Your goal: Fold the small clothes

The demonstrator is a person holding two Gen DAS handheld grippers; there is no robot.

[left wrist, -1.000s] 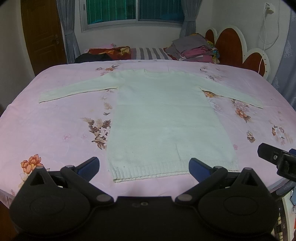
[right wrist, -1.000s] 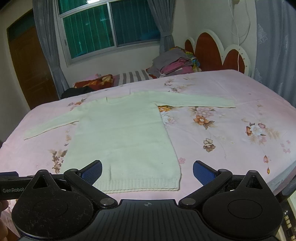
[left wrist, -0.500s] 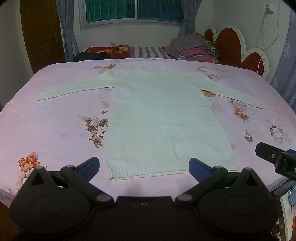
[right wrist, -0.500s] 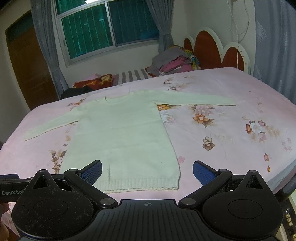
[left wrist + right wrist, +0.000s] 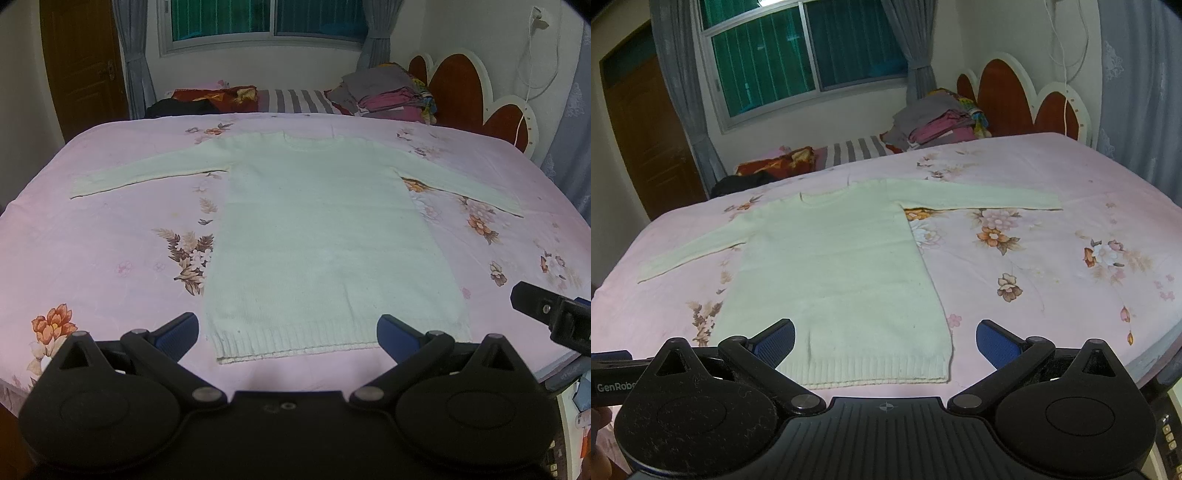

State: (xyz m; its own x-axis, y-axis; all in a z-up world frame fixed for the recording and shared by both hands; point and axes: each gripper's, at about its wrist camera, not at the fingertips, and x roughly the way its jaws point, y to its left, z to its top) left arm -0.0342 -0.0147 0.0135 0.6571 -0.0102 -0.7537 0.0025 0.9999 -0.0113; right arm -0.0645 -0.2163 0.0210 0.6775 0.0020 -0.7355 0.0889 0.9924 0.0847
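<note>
A pale cream long-sleeved knit sweater (image 5: 317,236) lies flat on the pink floral bed (image 5: 110,240), sleeves spread to both sides, ribbed hem nearest me. It also shows in the right wrist view (image 5: 834,273). My left gripper (image 5: 288,332) is open and empty, hovering just before the hem. My right gripper (image 5: 884,341) is open and empty, also just before the hem, toward its right half. A part of the right gripper shows at the right edge of the left wrist view (image 5: 554,314).
A stack of folded clothes (image 5: 388,94) sits at the far side near the red-and-white headboard (image 5: 476,96). Striped and red pillows (image 5: 280,99) lie along the far edge. A wooden door (image 5: 81,62) stands at far left. The bed's near edge is right under the grippers.
Both grippers have eased slightly forward and lower toward the sweater's hem. Both stay open. The sweater has not moved.
</note>
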